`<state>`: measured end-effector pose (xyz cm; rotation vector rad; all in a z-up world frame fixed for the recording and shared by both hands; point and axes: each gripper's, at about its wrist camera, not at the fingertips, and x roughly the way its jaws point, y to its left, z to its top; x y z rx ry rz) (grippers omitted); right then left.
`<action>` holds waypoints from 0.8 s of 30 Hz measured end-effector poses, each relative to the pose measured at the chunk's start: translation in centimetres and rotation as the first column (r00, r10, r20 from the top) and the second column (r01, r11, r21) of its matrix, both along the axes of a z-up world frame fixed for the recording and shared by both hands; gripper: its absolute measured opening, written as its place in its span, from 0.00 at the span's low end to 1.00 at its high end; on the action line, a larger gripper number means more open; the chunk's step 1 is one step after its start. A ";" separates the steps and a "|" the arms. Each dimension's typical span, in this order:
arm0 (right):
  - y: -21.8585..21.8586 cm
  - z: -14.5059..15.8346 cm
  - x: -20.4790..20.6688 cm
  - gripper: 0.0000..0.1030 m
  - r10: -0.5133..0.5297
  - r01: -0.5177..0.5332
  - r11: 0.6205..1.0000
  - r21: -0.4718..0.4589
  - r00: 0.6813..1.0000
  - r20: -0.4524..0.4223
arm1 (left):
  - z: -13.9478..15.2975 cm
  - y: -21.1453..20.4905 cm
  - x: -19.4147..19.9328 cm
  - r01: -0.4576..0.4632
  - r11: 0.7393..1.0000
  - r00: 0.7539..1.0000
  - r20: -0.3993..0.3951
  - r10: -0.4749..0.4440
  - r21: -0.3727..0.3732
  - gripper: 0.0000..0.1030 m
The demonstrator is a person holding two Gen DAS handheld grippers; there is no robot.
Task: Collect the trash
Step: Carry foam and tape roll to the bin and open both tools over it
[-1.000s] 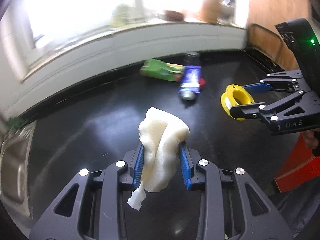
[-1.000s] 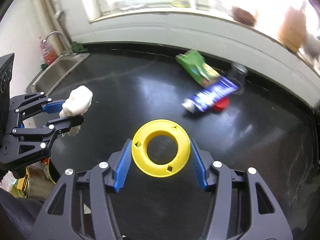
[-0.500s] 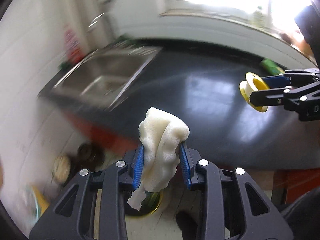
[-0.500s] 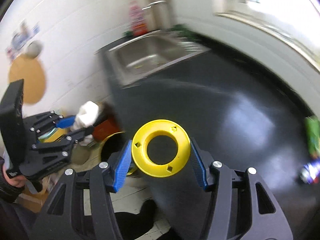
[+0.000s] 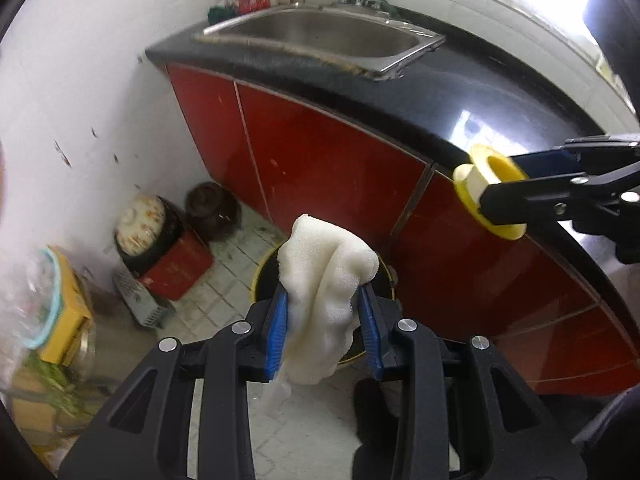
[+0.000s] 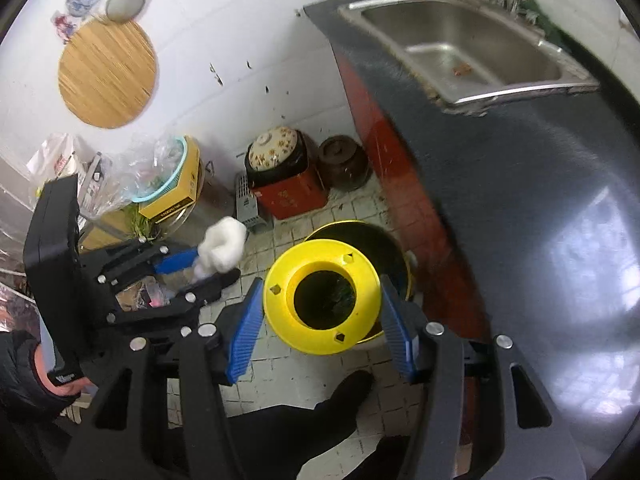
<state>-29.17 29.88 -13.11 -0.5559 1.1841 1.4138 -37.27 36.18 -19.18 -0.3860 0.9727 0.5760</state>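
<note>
foam [image 5: 326, 296]: soft, light, squashed mid-body in the left gripper [image 5: 324, 330] fingers
spool [image 6: 322, 296]: stiff plastic, right gripper [image 6: 320, 320] fingers clamp its rim
bin [image 6: 394, 248]: floor, 12 o'clock of spool

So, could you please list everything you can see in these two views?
foam piece: 1, white, clamped in left claw
spool: 1, yellow, clamped in right claw
bin: 1, yellow-rimmed, dark inside, on floor by the cabinets
sink: 1, steel, set in black counter
cabinets: red, under counter
lidded pot: 1, floral, on red box
jar: 1, brown, floor
round board: 1, wooden, on the wall
shoe: 1, black, floor
</note>
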 end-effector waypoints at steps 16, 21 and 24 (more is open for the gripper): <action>5.1 -3.0 0.2 0.54 0.003 -0.004 0.998 -0.069 1.000 -0.005 | -3.5 3.6 0.4 0.007 0.998 1.000 0.000 -0.007 -0.061 0.32; 5.3 -2.9 0.4 0.60 0.003 -0.003 0.998 -0.068 1.000 -0.002 | -3.1 4.2 0.6 0.000 0.999 1.000 0.007 0.000 -0.049 0.58; 5.5 -2.8 0.5 0.66 0.001 -0.002 0.998 -0.064 1.000 -0.004 | -3.1 4.3 0.7 -0.002 0.999 1.000 0.004 0.003 -0.048 0.62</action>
